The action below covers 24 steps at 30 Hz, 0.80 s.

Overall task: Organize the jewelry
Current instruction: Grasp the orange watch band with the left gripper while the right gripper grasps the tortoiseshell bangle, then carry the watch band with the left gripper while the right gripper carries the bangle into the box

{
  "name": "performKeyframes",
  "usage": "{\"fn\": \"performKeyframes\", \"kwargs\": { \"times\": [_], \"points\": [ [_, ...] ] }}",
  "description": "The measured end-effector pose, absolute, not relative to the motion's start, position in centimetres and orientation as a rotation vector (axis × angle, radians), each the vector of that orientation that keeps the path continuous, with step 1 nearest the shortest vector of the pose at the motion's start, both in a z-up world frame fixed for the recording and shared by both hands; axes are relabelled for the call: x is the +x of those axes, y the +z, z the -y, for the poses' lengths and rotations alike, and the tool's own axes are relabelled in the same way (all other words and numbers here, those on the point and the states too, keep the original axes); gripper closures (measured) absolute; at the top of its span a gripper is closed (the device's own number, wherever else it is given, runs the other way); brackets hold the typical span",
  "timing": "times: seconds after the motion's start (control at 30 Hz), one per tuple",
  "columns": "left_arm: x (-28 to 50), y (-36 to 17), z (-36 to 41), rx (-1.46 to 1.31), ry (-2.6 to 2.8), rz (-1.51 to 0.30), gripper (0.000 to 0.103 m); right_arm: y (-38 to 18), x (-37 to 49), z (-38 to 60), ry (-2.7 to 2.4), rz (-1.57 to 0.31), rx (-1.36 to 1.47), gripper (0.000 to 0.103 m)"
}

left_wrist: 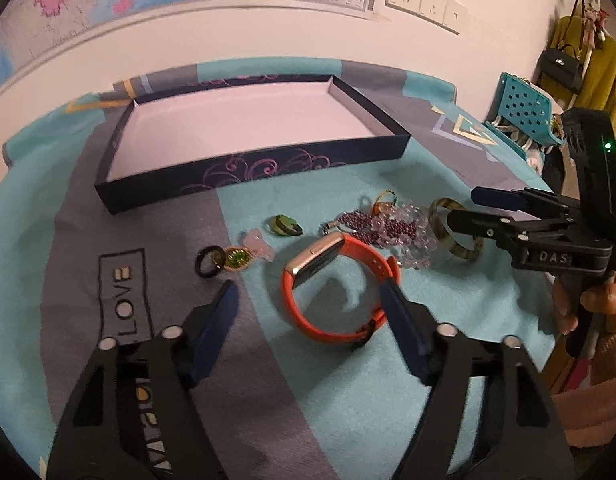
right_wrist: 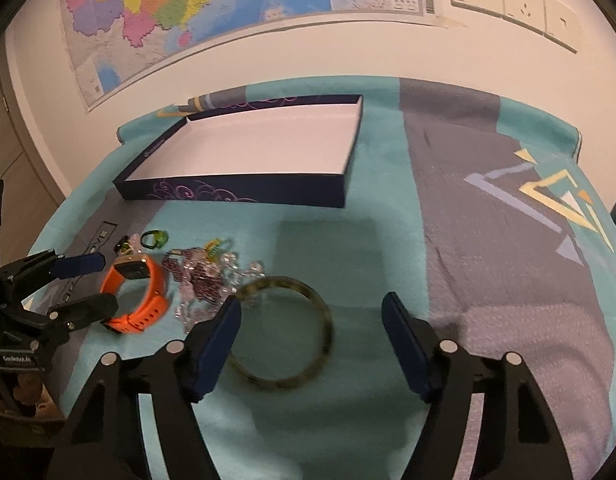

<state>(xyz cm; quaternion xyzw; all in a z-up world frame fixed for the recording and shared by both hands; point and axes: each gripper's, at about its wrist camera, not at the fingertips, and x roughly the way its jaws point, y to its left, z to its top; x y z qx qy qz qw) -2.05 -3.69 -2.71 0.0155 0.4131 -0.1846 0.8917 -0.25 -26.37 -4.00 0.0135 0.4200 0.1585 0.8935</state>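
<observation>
Left wrist: left gripper (left_wrist: 308,300) released, jaws straddling orange watch (left_wrist: 332,284) in front of box (left_wrist: 251,168), pads not pressing; next, close on strap. Beads (left_wrist: 388,228), rings just beyond.

Right wrist: right gripper (right_wrist: 312,320) unclenched over bangle (right_wrist: 283,332) near box (right_wrist: 235,190); left finger beside rim, beads (right_wrist: 203,280) crowding.

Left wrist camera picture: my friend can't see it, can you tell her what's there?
An orange watch lies on a teal cloth between the left gripper's open blue fingers. Behind it sit beads, small rings and an empty dark box.
</observation>
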Motion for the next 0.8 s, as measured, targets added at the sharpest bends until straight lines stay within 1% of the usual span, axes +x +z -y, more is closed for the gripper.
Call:
{"fn": "performKeyframes", "kwargs": {
  "times": [0.03,0.07,0.1,0.13,0.17,0.2,0.27,0.3,0.37,0.4,0.43,0.47,0.5,0.53,0.57,0.67,0.8],
  "points": [
    [-2.0,-2.8,3.7,0.023,-0.392,-0.867,0.043,-4.0,-0.2,26.4,0.332,-0.876,0.029,0.044],
    [-1.9,-3.0,3.7,0.017,-0.398,-0.876,0.048,-4.1,-0.2,26.5,0.334,-0.879,0.031,0.047],
    [-1.8,-3.1,3.6,0.012,-0.402,-0.888,0.052,-4.1,-0.2,26.5,0.335,-0.882,0.030,0.047],
    [-1.7,-3.2,3.6,0.006,-0.405,-0.895,0.054,-4.1,-0.1,26.5,0.334,-0.885,0.025,0.049],
    [-1.7,-3.3,3.5,-0.001,-0.409,-0.897,0.056,-4.2,-0.1,26.6,0.336,-0.887,0.022,0.054],
    [-1.6,-3.3,3.4,-0.008,-0.414,-0.903,0.061,-4.2,-0.1,26.5,0.340,-0.889,0.019,0.055],
    [-1.4,-3.5,3.4,-0.001,-0.407,-0.917,0.062,-4.2,0.0,26.3,0.340,-0.891,0.006,0.057],
    [-1.3,-3.7,3.4,0.003,-0.400,-0.922,0.065,-4.2,0.0,26.2,0.342,-0.890,-0.002,0.057],
    [-1.3,-3.6,3.4,0.012,-0.396,-0.920,0.071,-4.2,0.1,25.9,0.338,-0.889,-0.020,0.063],
    [-1.2,-3.6,3.4,0.012,-0.394,-0.921,0.076,-4.2,0.1,25.8,0.331,-0.888,-0.032,0.066],
    [-1.0,-3.6,3.3,0.007,-0.395,-0.925,0.078,-4.2,0.1,25.7,0.326,-0.888,-0.046,0.073],
    [-0.9,-3.7,3.2,0.005,-0.393,-0.928,0.082,-4.2,0.2,25.7,0.325,-0.888,-0.050,0.079],
    [-0.8,-3.7,3.1,0.005,-0.388,-0.930,0.085,-4.2,0.3,25.8,0.324,-0.890,-0.047,0.082],
    [-0.7,-3.7,3.0,0.003,-0.386,-0.930,0.086,-4.2,0.4,25.9,0.330,-0.891,-0.039,0.090],
    [-0.7,-3.7,2.9,0.003,-0.384,-0.929,0.088,-4.2,0.5,26.0,0.336,-0.894,-0.031,0.095],
    [-0.6,-3.7,2.8,0.005,-0.381,-0.928,0.090,-4.1,0.4,26.2,0.337,-0.890,-0.022,0.097],
    [-0.5,-3.6,2.6,-0.005,-0.395,-0.926,0.091,-3.5,0.4,26.8,0.355,-0.869,0.028,0.097]
  ]
}}
